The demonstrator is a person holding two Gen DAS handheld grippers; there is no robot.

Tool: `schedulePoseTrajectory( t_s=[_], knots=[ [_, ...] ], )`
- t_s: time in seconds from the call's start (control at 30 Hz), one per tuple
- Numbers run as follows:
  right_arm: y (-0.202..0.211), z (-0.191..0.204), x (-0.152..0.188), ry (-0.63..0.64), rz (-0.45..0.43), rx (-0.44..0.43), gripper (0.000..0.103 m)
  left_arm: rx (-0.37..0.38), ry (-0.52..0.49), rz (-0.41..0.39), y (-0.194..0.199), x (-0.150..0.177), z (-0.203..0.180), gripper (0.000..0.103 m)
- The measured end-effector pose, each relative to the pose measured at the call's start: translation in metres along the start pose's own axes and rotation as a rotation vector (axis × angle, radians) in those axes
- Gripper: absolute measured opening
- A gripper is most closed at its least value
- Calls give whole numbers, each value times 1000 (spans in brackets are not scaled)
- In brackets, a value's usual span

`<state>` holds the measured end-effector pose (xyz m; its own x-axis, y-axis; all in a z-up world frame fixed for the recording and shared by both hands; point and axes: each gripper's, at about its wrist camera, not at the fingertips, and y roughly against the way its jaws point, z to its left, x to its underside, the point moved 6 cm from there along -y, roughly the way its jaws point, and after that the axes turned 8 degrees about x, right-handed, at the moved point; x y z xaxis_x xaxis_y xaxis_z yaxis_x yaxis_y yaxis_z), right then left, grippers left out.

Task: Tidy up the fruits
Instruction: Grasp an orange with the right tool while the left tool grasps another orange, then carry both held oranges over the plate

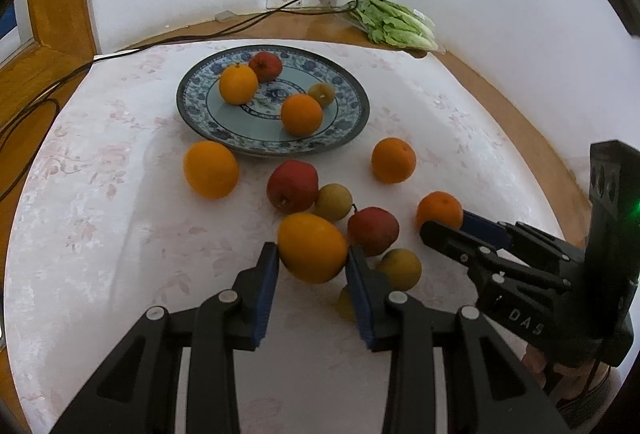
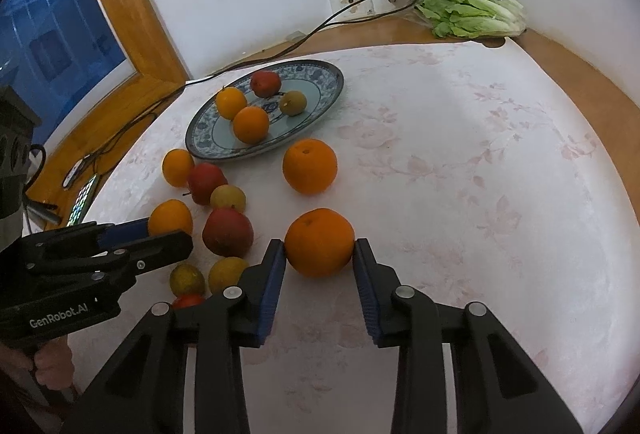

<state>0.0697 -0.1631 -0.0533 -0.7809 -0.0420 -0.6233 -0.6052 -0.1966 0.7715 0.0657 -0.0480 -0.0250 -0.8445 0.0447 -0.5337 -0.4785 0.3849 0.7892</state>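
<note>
The left gripper (image 1: 312, 266) has its fingers clenched on a yellow-orange orange (image 1: 312, 253) at the near middle of the table (image 1: 100, 234); the right gripper (image 2: 320, 262) grasps a deeper orange (image 2: 320, 242) to its right; apples and small greenish fruits lie loose between them; farther off, the blue patterned plate (image 1: 344, 125) holds two oranges, an apple (image 1: 265, 66) and one greenish fruit (image 1: 321, 94).

Blue-and-white floral plate (image 1: 272, 147)
</note>
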Motion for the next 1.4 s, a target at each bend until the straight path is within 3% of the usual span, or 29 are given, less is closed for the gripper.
schedulePoseTrajectory(
  t_s=[0.33, 0.73, 1.4],
  knots=[
    [17, 4, -10, -1, -33, -9, 35, -21, 3, -34, 11, -13, 9, 36],
    [22, 24, -39, 46, -46, -39, 35, -72, -11, -93, 16, -51, 22, 36],
    [-28, 42, -72, 57, -19, -36, 35, -94, 11, -77, -28, -76, 47, 36]
  ],
)
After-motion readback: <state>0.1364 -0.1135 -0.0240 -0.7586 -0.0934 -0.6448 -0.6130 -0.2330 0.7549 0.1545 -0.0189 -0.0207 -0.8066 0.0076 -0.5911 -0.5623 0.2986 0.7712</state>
